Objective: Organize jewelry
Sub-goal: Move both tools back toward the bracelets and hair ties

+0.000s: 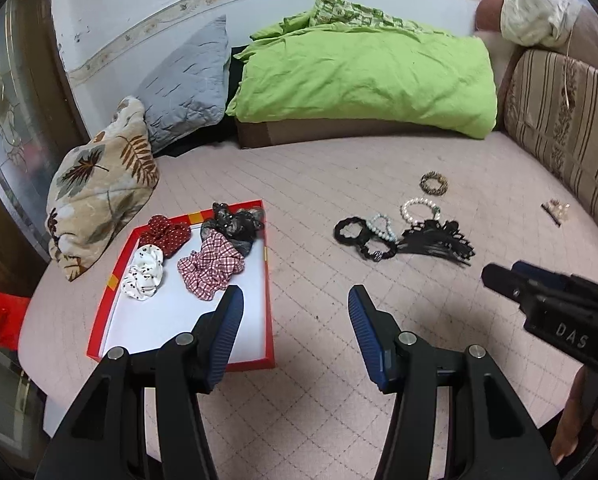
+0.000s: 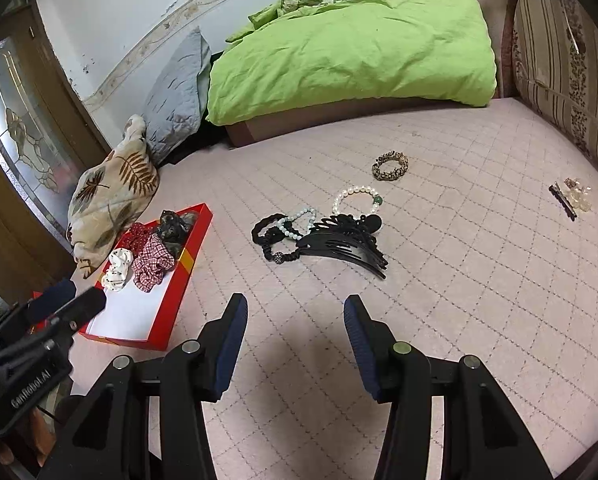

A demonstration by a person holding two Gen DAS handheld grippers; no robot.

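A: What did the left wrist view give that the right one did not?

B: It looked straight down into the red tray. All four scrunchies showed plainly on its white floor: the white scrunchie, the red dotted scrunchie, the checked scrunchie and the dark scrunchie at the far end. In the right wrist view the tray sat off to the left, seen at a slant, with those pieces bunched together.

A: And the left gripper?

B: Its jaws stood spread with nothing between them, over the near right edge of the tray and the bed. The right gripper was spread and empty too, above bare bed surface.

A: Where was the loose jewelry?

B: On the bed, well apart from the tray. The right wrist view showed it better: the black comb lying over a black hair tie, a pale bead bracelet touching them, a pearl bracelet just behind, and a leopard scrunchie farther back on its own. A small hair clip lay near the striped cushion, sharper there than in the left view.

A: Did either view catch the other gripper?

B: Both did, each at its frame's edge. Only the left view showed part of a hand.
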